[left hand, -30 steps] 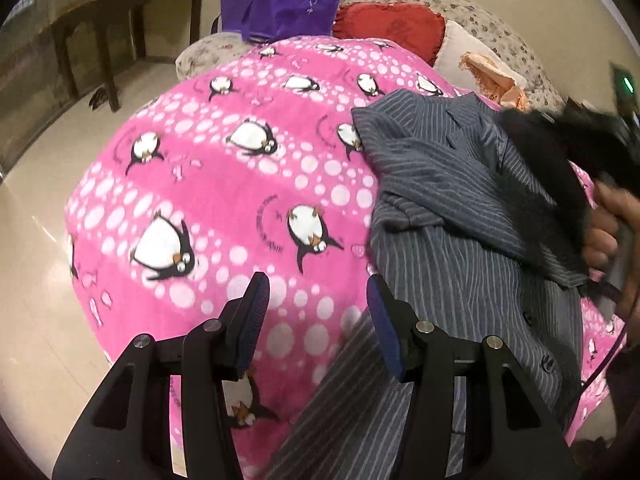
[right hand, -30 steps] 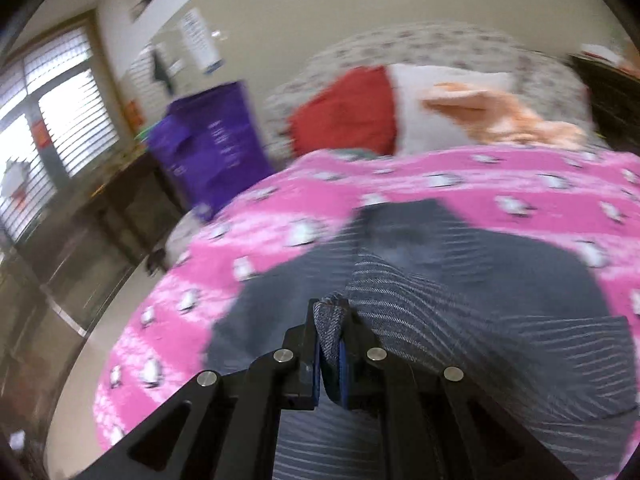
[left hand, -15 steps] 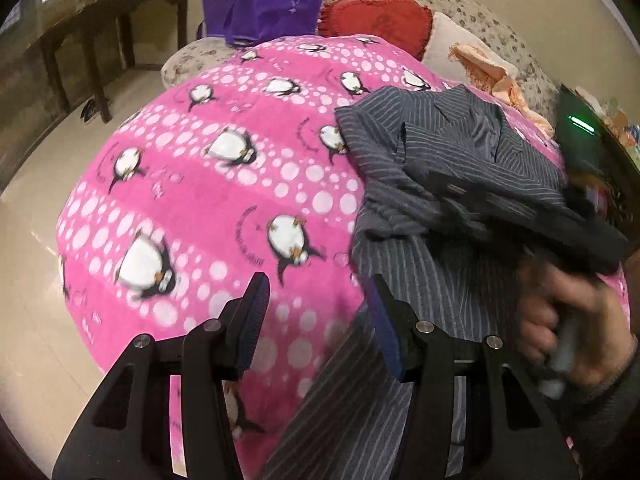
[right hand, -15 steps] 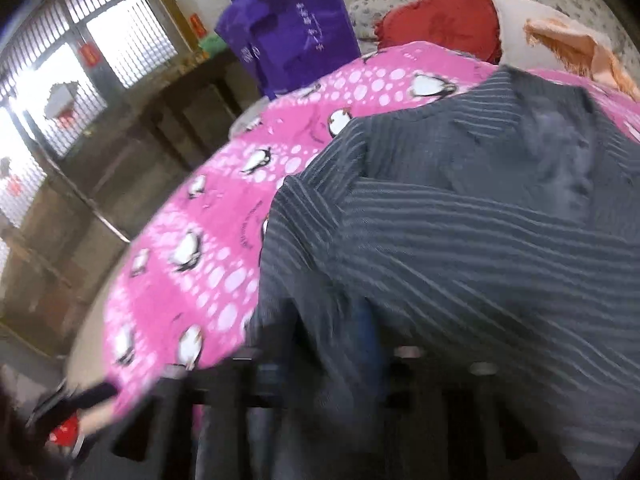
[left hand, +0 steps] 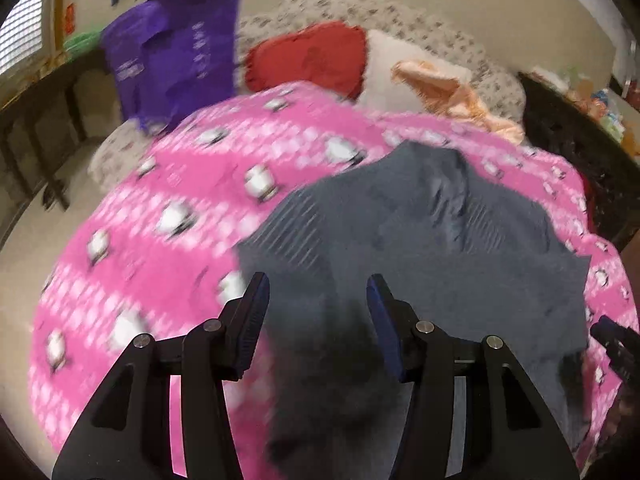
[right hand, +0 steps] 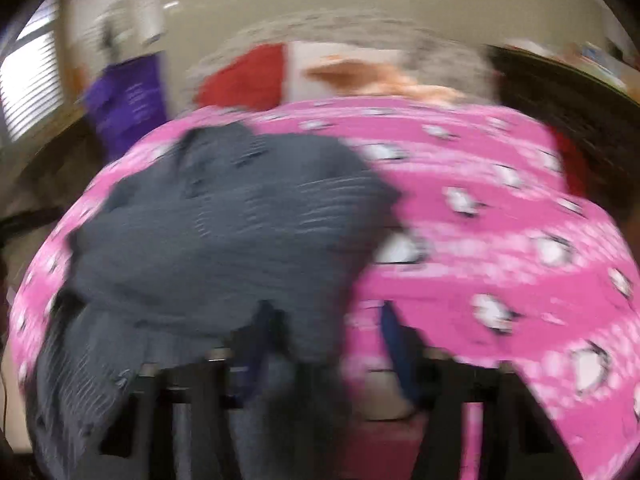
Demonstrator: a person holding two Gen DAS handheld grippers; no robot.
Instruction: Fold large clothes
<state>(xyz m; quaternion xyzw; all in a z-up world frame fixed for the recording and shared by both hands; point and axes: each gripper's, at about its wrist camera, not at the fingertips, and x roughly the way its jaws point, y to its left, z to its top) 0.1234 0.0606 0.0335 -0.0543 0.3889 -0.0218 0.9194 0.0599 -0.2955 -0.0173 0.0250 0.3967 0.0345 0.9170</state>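
A grey pinstriped jacket (left hand: 432, 248) lies on the pink penguin blanket (left hand: 168, 216) of a bed. Both views are blurred by motion. My left gripper (left hand: 318, 312) is open above the jacket's near left part, with cloth below the gap between the fingers. In the right wrist view the jacket (right hand: 224, 232) lies left of centre on the blanket (right hand: 500, 208). My right gripper (right hand: 324, 340) is open, its left finger over the jacket's near hem, its right finger over the blanket. Its tip shows at the right edge of the left wrist view (left hand: 616, 340).
A purple bag (left hand: 176, 56) stands at the bed's far left. A red pillow (left hand: 312, 56), a white pillow and peach cloth (left hand: 452, 88) lie at the head. A dark wooden table (left hand: 36, 112) stands on the left, dark furniture (left hand: 580, 152) on the right.
My right gripper has let go of the jacket fold and opened. The sleeve now lies folded over the jacket body. My left gripper has swung right, over the jacket.
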